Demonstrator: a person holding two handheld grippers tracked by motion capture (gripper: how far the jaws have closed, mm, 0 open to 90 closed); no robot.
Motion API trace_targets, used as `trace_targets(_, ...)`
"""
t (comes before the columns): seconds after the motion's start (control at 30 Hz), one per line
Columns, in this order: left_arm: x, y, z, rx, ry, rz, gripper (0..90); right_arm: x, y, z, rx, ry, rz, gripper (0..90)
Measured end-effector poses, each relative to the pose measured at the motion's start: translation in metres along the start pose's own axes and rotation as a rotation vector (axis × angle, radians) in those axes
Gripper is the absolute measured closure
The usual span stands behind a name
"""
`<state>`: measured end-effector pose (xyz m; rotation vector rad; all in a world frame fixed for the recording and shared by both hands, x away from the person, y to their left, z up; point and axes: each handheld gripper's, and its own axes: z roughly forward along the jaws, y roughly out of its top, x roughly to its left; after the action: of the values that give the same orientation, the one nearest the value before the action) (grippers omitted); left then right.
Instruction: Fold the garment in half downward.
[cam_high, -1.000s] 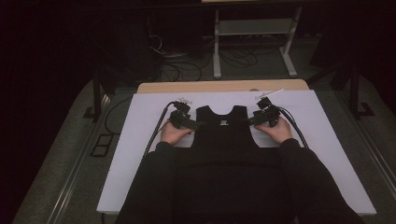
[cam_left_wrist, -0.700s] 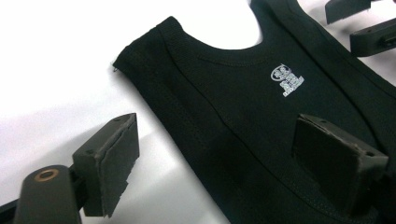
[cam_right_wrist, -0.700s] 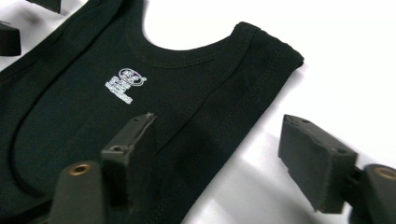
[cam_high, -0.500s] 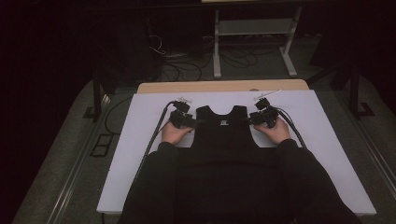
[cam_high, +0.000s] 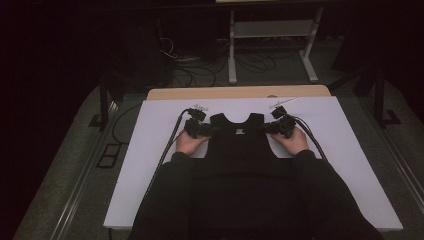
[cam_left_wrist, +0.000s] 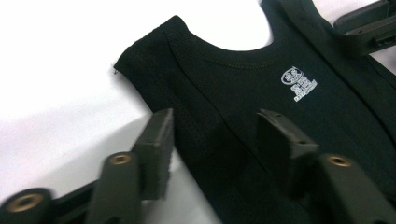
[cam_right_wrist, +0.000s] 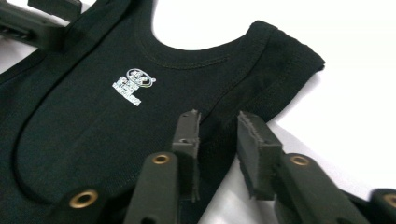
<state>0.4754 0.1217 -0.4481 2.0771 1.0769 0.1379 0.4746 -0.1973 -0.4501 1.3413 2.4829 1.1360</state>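
Black knit fabric, a sleeveless top (cam_high: 239, 137) with a small white print below the neckline, is laid flat near the far middle of the white bench (cam_high: 150, 165), neck opening away from the person and its long axis running from them toward the far edge. The left tool (cam_left_wrist: 212, 135) is set at the top's left armhole edge, the right tool (cam_right_wrist: 217, 140) at the right armhole edge, so each hand is nearest its own side. Both tools have just been closing: the left stands half open with the armhole hem between its jaws, not yet pinched; the right is narrower, astride the hem, and whether it presses cannot be told. Beyond the bench a wooden strip (cam_high: 235, 92), loose cables and a pale metal stand (cam_high: 270, 45) are seen on a dark floor.
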Motion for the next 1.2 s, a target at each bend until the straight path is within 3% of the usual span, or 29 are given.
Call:
trace_targets(0.13, -0.008, 0.002, 0.005, 0.006, -0.017, 0.011, 57.5, 0.002, -0.001, 0.001, 0.003, 0.012, 0.000, 78.3)
trace_targets(0.27, -0.014, 0.004, 0.006, 0.032, 0.033, 0.054, 65.8, 0.003, -0.001, 0.002, 0.006, 0.024, 0.009, 82.1)
trace_targets(0.43, -0.015, 0.004, 0.006, 0.026, 0.038, 0.041, 80.2, 0.004, -0.001, 0.001, 0.017, 0.023, 0.006, 84.2)
trace_targets(0.5, -0.016, 0.004, 0.007, 0.030, 0.052, 0.056, 84.1, 0.004, -0.001, 0.000, 0.021, 0.021, 0.008, 84.8)
trace_targets(0.67, -0.015, 0.004, 0.004, 0.035, 0.044, 0.013, 86.2, 0.007, 0.000, -0.003, 0.026, 0.012, 0.001, 85.2)
trace_targets(1.2, -0.028, 0.007, -0.024, -0.045, 0.034, 0.007, 86.6, 0.023, 0.006, -0.030, -0.024, 0.008, -0.034, 85.2)
